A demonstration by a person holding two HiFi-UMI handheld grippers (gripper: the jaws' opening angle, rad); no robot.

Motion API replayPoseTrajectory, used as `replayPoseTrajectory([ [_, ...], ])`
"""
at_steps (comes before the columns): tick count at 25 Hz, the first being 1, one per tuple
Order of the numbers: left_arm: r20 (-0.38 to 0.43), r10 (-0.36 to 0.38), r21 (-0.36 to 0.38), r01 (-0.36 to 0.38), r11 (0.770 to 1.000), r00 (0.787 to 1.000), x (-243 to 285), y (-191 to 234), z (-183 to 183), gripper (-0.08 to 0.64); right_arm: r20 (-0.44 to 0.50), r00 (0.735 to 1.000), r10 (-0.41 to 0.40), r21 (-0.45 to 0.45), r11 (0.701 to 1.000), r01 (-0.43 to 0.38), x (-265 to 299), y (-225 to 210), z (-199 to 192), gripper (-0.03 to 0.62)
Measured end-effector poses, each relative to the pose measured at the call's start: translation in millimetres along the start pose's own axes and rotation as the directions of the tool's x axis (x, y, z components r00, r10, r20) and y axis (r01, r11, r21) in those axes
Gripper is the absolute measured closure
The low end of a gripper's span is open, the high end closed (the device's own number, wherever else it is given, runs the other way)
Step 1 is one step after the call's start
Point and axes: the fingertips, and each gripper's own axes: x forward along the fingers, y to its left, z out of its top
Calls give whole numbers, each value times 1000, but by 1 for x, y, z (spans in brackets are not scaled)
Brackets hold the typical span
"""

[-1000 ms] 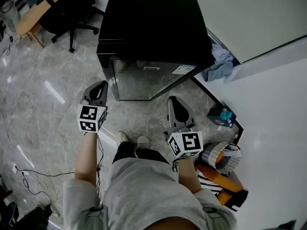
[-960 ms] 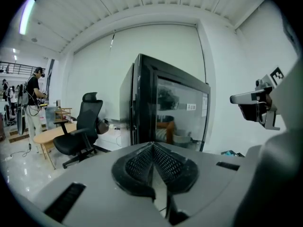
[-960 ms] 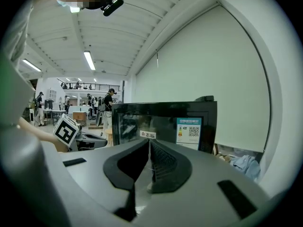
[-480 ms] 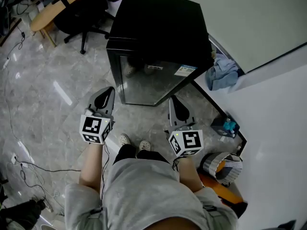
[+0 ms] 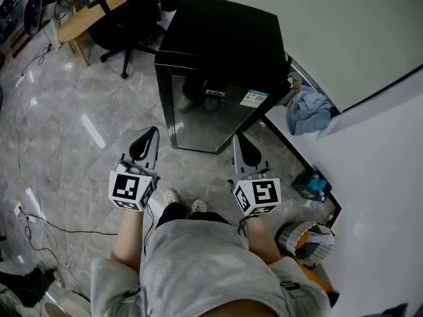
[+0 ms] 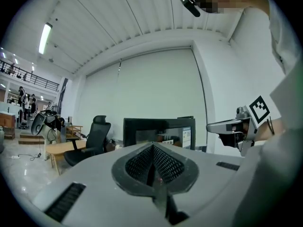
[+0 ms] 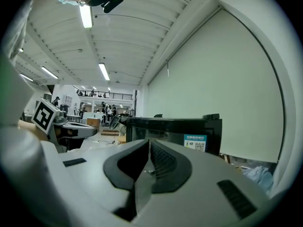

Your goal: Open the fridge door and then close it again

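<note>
Fridge door (image 5: 210,116) shut as before; left gripper (image 5: 150,133) and right gripper (image 5: 239,137) higher.

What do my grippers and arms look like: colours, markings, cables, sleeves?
The left tongs and right tongs are grey, tapered shells with black ribbed pads inside. Each carries a white cube printed with black square markers. A thin black cable runs back from the left one. The grey top is short-sleeved.

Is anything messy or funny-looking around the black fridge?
A blue cloth lies crumpled on the floor beside the fridge, against the wall. The fridge itself stands straight, door shut.
</note>
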Motion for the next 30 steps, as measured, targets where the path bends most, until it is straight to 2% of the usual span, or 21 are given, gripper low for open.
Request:
replayPoseTrajectory([
  [6,38,41,-4,-41,999,998,-25,-14,17,546,28,999,30,-9,1000,-30,-13,4,11,566],
  [19,75,63,-21,-62,998,995,-45,-31,33,545,76,994,82,-34,996,-80,-30,14,30,566],
  [30,94,51,-31,-48,998,994,-47,-33,36,545,92,991,96,-34,995,-93,-30,15,36,566],
])
